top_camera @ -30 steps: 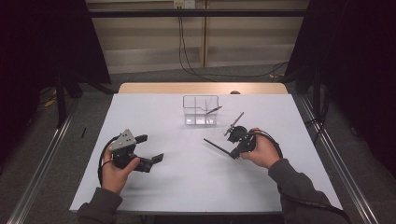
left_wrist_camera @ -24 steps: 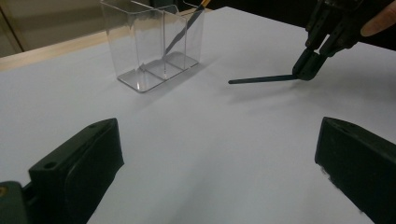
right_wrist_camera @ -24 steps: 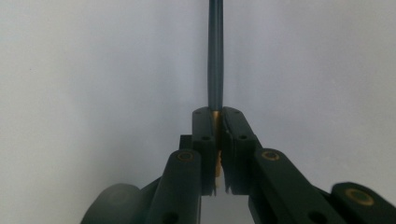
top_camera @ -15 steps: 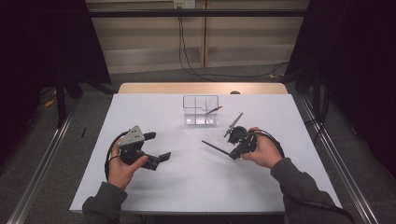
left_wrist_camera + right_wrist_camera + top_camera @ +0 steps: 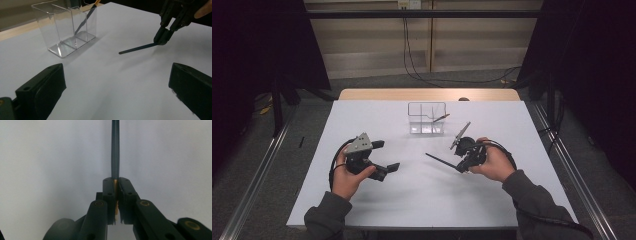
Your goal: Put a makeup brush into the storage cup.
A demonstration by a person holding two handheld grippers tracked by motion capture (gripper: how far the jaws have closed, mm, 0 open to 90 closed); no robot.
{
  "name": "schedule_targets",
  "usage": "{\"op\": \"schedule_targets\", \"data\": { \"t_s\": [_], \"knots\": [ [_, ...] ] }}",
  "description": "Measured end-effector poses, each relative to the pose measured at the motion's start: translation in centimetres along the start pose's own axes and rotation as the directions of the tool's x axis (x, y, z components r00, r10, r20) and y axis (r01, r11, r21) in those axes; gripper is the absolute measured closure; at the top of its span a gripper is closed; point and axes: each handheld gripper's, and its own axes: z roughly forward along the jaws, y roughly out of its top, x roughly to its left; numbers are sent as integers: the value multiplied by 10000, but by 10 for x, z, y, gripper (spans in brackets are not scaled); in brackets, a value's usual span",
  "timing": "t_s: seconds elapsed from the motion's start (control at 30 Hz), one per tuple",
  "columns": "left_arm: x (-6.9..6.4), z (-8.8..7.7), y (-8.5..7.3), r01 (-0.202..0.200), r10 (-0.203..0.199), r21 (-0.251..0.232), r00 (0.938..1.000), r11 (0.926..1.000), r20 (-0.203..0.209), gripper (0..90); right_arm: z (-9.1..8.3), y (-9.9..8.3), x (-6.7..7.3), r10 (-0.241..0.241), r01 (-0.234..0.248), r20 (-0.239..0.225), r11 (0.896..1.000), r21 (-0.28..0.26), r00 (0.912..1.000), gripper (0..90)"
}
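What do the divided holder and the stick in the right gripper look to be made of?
Holder: clear, glossy plastic, likely acrylic; the table shows through its walls and the edges glint. Stick, clamped in the right gripper: dark matte shaft with a tan end, possibly painted wood; uncertain.

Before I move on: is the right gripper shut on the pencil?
Yes, shut. The right gripper has its jaws pressed on the pencil, which sticks straight out beyond them, above the table.

On the counter (image 5: 377,200), the divided holder (image 5: 427,119) stands beyond both tools, a stick (image 5: 439,118) leaning in it. The right hand-held gripper (image 5: 460,168) grips a thin rod (image 5: 441,162) pointing toward the left hand-held gripper (image 5: 385,156).
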Motion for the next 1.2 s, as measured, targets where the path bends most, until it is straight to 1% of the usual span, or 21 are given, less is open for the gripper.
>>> {"op": "schedule_targets", "data": {
  "t_s": [0.03, 0.1, 0.13, 0.2, 0.27, 0.33, 0.4, 0.47, 0.53, 0.57, 0.6, 0.63, 0.73, 0.77, 0.8, 0.87, 0.9, 0.93, 1.0, 1.07, 1.2],
  "knots": [
    [-1, 2, 1, 49, -49, 105, 10000, 9999, -34, 6, 0, 0, 1, -23, 23, -56, 10000, 47, 10000, 846],
    [-2, 5, 3, -86, 83, 176, 9998, 9998, 160, 5, 0, 0, 2, -113, 113, -51, 9999, 18, 9999, 846],
    [-2, 6, 5, -128, 125, 250, 9998, 9996, 134, 5, 0, 0, 2, -149, 149, -86, 9999, -7, 9999, 845],
    [-2, 8, 7, -102, 97, 167, 9994, 9998, 334, 3, 0, 1, 3, -320, 320, -168, 9995, 15, 9993, 846],
    [-3, 10, 10, -53, 43, 270, 9993, 9996, 371, 3, 0, 1, 4, -362, 362, -174, 9993, 9, 9992, 845],
    [-4, 12, 13, -190, 168, 377, 9983, 9991, 559, 3, 0, 1, 5, -484, 484, -227, 9988, -4, 9986, 845],
    [-6, 15, 16, -280, 256, 305, 9967, 9991, 776, 3, 0, 2, 7, -534, 535, -237, 9986, 14, 9983, 845],
    [-7, 18, 20, -275, 251, 227, 9947, 9994, 995, 0, -1, 3, 8, -564, 562, -296, 9984, -64, 9980, 845],
    [-8, 21, 23, -258, 210, 484, 9951, 9985, 961, 0, -1, 4, 12, -377, 376, -291, 9993, -45, 9989, 845],
    [-9, 23, 24, -159, 103, 528, 9944, 9985, 1047, 0, -1, 5, 11, -654, 653, -374, 9979, -39, 9972, 845],
    [-10, 25, 25, -158, 100, 536, 9943, 9984, 1061, 0, -2, 5, 11, -782, 781, -296, 9969, -49, 9965, 845],
    [-11, 26, 27, -186, 110, 734, 9947, 9971, 1021, 0, -2, 6, 14, -482, 478, -327, 9988, -128, 9983, 845],
    [-13, 31, 30, -360, 230, 1056, 9923, 9938, 1219, 0, -2, 8, 15, -508, 505, -309, 9987, -108, 9982, 845],
    [-14, 32, 31, -428, 294, 1106, 9923, 9929, 1199, 0, -2, 7, 13, -953, 955, -356, 9954, 33, 9948, 845],
    [-14, 33, 33, -492, 347, 1157, 9917, 9921, 1238, 0, -2, 8, 14, -792, 793, -377, 9968, 10, 9961, 845],
    [-16, 35, 36, -601, 442, 1337, 9919, 9892, 1189, 9, -2, 8, 13, -1040, 1041, -348, 9946, 2, 9940, 845],
    [-16, 36, 37, -670, 509, 1377, 9918, 9882, 1172, 18, -2, 8, 15, -749, 748, -343, 9972, -46, 9966, 845],
    [-16, 37, 39, -762, 587, 1505, 9913, 9857, 1174, 23, -1, 9, 16, -712, 710, -308, 9974, -82, 9970, 845],
    [-18, 38, 41, -839, 650, 1455, 9894, 9858, 1298, 38, -1, 9, 16, -752, 751, -338, 9972, -35, 9966, 845],
    [-18, 40, 45, -1096, 890, 1591, 9873, 9812, 1313, 43, -2, 8, 15, -990, 993, -356, 9950, 72, 9945, 845],
    [-21, 43, 53, -1482, 1228, 1915, 9828, 9702, 1382, 57, -2, 9, 16, -944, 948, -388, 9955, 91, 9948, 845]
  ]
}}
